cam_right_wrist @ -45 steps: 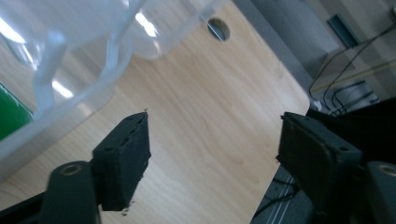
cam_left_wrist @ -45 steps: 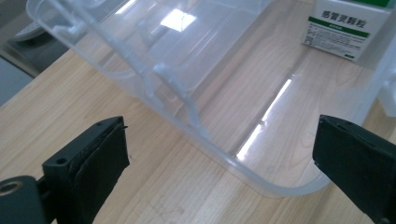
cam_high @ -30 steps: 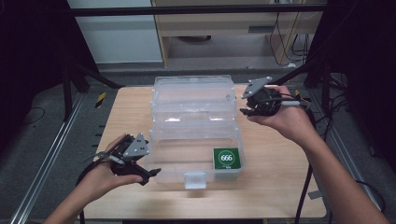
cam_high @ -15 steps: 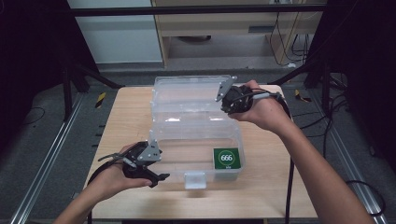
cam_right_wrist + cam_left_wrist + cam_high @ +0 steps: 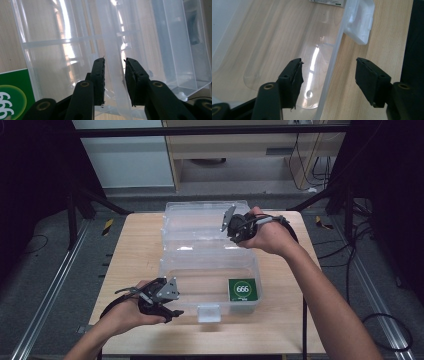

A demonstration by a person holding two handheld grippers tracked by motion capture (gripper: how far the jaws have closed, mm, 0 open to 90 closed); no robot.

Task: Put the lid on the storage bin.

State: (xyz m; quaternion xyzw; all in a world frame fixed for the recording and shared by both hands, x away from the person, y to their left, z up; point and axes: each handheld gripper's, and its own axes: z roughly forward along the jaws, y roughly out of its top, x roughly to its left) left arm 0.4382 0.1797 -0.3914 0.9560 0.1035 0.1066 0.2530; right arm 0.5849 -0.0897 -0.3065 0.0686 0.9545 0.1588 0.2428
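Closing step on the clear plastic storage box (image 5: 207, 270) mid-frame on the desk (image 5: 130, 250): right gripper (image 5: 114, 75) jaws narrowing around the lid's rim (image 5: 112, 65), left gripper (image 5: 328, 82) jaws half-open straddling the front wall (image 5: 334, 65), both closing; next, clamp and swing the lid over.

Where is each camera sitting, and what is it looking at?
High view: above the person's side, looking forward and down on the table; both forearms, left gripper and right gripper show.
Left gripper view: rides the left gripper, looking along its jaws at the clear box front wall.
Right gripper view: rides the right gripper, its jaws astride a wall of the box.
All share the clear box and green card.
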